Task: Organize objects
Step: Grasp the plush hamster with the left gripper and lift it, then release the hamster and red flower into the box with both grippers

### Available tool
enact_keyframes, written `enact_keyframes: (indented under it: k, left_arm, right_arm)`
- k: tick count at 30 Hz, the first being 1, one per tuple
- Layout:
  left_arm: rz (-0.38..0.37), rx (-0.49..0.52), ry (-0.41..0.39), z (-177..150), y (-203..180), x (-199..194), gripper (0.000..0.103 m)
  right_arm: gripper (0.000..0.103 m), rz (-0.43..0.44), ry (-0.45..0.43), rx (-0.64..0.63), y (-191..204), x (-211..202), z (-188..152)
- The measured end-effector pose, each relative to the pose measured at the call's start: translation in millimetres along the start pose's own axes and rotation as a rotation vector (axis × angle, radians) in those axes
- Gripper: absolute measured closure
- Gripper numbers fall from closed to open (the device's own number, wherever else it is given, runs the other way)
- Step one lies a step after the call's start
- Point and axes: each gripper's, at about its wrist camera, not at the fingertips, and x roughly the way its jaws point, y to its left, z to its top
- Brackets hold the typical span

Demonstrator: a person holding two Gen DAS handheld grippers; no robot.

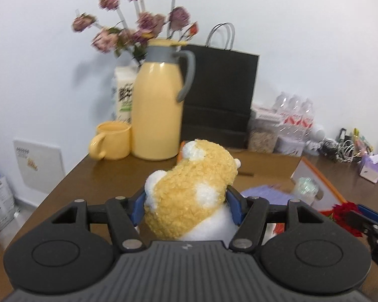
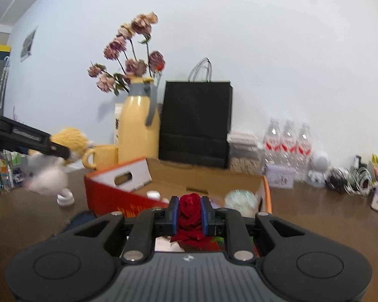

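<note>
Left tongs (image 1: 186, 202) are clamping a yellow-and-white plush toy (image 1: 191, 191), the blue pads (image 1: 137, 206) pressing into its fuzzy sides. In the right wrist view the toy is hanging clear above the brown worktop (image 2: 25, 224), at the left edge of the frame, with its white end drooping and blurred.

Right tongs (image 2: 189, 212) are gripping a red rose (image 2: 190, 205), fingers nearly together, the bloom pinched between the blue pads. The rose is sitting just in front of an open cardboard box (image 2: 201, 178) with orange outer walls. Its near flap, white inside with a hand slot, is leaning outward to the left.

Inside the box, a pale shimmering round object (image 2: 240, 198) is lying toward the right wall; too blurred to identify. A small white cap-like item (image 2: 65, 197) is resting on the worktop just left of the box.

Along the back of the worktop, against the white wall: a yellow thermos jug (image 1: 158, 110) with grey handle, a yellow mug (image 1: 112, 141) touching its left side, a white carton behind holding dried pink flowers (image 1: 133, 17), and a black paper bag (image 1: 218, 93) just right of the jug. Further right, three clear water bottles (image 2: 287, 138) with red labels are standing together, then a tangle of cables (image 2: 350, 178).
</note>
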Motion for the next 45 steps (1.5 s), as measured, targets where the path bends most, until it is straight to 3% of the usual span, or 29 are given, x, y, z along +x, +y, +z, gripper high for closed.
enact_keyframes:
  k: [8, 16, 30, 33, 37, 39, 42, 44, 45]
  left_arm:
    - [-0.047, 0.014, -0.047, 24.6, -27.3, 34.6, 0.039]
    - [-0.045, 0.005, -0.063, 40.5, -40.5, 79.7, 0.039]
    - [-0.015, 0.042, 0.047, 25.4, -55.3, 148.2, 0.039]
    - [-0.006, 0.054, 0.065, 21.3, -55.4, 152.3, 0.036]
    - [0.021, 0.063, 0.08, 18.1, -54.2, 154.5, 0.018]
    - [0.033, 0.061, 0.078, 18.0, -53.2, 153.5, 0.003]
    - [0.04, 0.055, 0.072, 18.7, -52.7, 151.0, 0.0]
    - [0.031, 0.056, 0.071, 18.6, -53.1, 148.9, 0.0]
    - [0.029, 0.058, 0.069, 18.6, -53.9, 147.9, 0.0]
  right_arm:
    - [0.087, 0.011, -0.053, -0.021, 7.9, 41.8, 37.9]
    - [0.087, -0.001, -0.02, 0.013, 2.2, 101.6, 50.1]
    - [0.086, -0.027, 0.102, 0.057, -13.7, 162.0, 37.2]
    - [0.086, -0.027, 0.128, 0.057, -13.0, 165.3, 32.5]
    - [0.081, -0.03, 0.165, 0.06, -13.6, 167.7, 26.6]
    - [0.075, -0.038, 0.178, 0.069, -15.6, 167.9, 24.1]
    - [0.048, -0.059, 0.185, 0.092, -19.6, 167.1, 22.1]
    - [0.01, -0.075, 0.176, 0.108, -21.9, 165.1, 22.0]
    - [0.002, -0.081, 0.168, 0.115, -22.9, 163.9, 21.6]
